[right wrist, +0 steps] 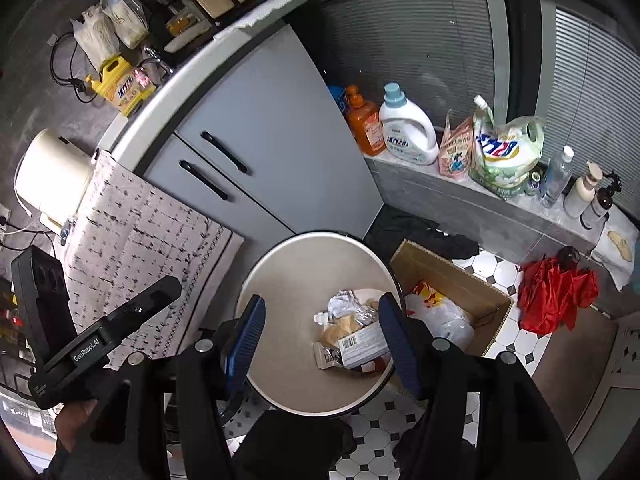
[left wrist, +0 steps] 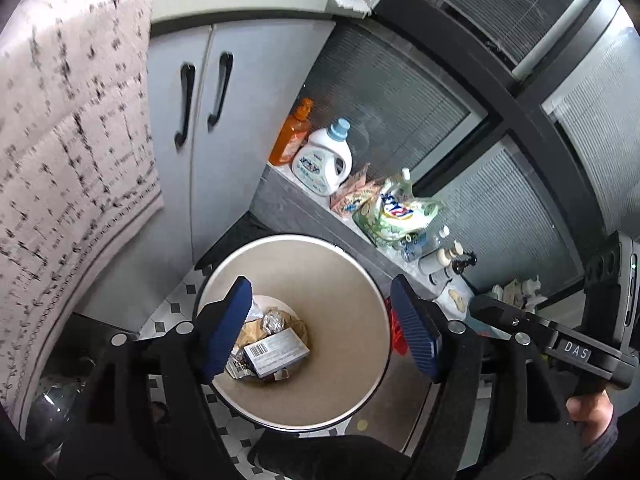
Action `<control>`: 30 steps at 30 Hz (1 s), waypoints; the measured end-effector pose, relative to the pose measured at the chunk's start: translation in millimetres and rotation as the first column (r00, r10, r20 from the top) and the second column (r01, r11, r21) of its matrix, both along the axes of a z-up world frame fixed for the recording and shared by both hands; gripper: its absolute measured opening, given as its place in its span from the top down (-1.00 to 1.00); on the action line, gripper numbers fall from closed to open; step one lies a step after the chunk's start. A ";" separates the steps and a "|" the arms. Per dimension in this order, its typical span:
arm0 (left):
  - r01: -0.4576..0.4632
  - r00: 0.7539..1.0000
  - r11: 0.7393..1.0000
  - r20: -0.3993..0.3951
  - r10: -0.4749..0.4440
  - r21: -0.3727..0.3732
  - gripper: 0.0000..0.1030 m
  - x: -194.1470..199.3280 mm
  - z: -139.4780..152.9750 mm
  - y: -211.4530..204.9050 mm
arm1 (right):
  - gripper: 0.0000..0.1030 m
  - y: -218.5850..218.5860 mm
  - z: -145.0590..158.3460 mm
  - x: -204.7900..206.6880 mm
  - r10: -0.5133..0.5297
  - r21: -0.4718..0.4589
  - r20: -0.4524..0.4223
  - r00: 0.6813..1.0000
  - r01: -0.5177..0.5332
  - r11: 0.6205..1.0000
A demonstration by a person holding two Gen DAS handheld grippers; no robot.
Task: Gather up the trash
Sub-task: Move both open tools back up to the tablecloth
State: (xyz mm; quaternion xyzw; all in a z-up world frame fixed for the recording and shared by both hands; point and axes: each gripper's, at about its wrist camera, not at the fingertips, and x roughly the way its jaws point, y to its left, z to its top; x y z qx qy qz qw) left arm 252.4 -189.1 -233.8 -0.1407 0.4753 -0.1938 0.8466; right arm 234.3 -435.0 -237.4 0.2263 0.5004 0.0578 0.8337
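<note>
A round beige trash bin point(left wrist: 344, 288) stands on the tiled floor, seen from above in both views point(right wrist: 288, 280). At its bottom lie a white barcoded box point(left wrist: 276, 352), crumpled foil point(left wrist: 274, 318) and wrappers; the same box point(right wrist: 362, 344) and foil point(right wrist: 344, 304) show in the right wrist view. My left gripper point(left wrist: 320, 328) hovers over the bin, open and empty. My right gripper point(right wrist: 322, 332) also hovers over the bin, open and empty.
Grey cabinet doors point(left wrist: 224, 128) with a patterned cloth point(left wrist: 68, 152) hanging at left. A ledge holds an orange bottle point(right wrist: 364, 124), white detergent jug point(right wrist: 406, 128) and refill pouches point(right wrist: 500, 152). A cardboard box point(right wrist: 448, 276) with bags sits beside the bin. A red umbrella point(right wrist: 556, 296) lies on the floor.
</note>
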 end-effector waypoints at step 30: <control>-0.284 0.950 0.958 0.149 0.275 0.044 -0.80 -20.3 148.4 176.1 | -0.81 138.7 150.1 52.5 0.157 -0.051 0.135 0.978 -0.152 0.987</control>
